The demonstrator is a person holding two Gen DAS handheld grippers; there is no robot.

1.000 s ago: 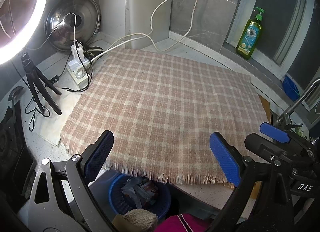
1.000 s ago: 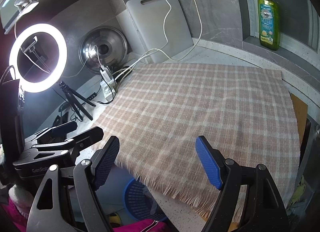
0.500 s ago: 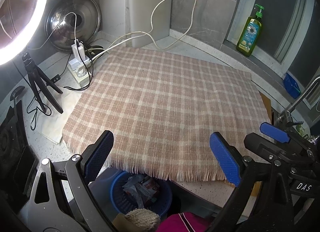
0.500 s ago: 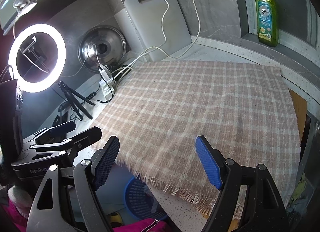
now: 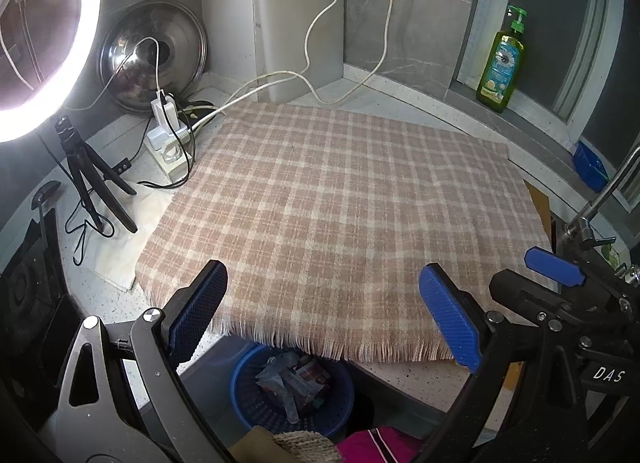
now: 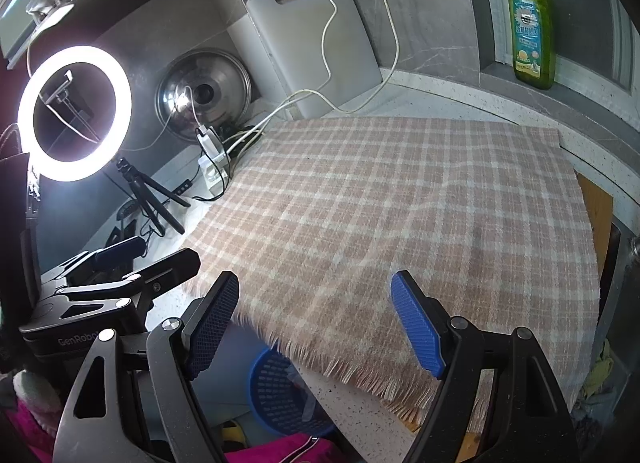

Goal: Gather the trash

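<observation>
A pink-and-cream plaid cloth (image 5: 340, 207) (image 6: 400, 215) covers the counter, with nothing lying on it. Below the counter's front edge stands a blue basket (image 5: 256, 399) (image 6: 280, 399) holding several crumpled wrappers (image 5: 292, 379). My left gripper (image 5: 324, 315) hovers over the cloth's fringed front edge, open, with nothing between its blue pads. To its right, my right gripper (image 6: 316, 323) is open too, also over the fringe and holding nothing. Each gripper shows in the other's view: the right one (image 5: 552, 267), the left one (image 6: 120, 259).
A ring light (image 6: 72, 111) on a black tripod (image 5: 88, 179) stands at the left. A power strip with cables (image 5: 168, 135), a steel lid (image 5: 152, 59) and a white cutting board (image 5: 300, 23) line the back. A green soap bottle (image 6: 532, 23) stands on the sill; a faucet (image 5: 600, 199) at right.
</observation>
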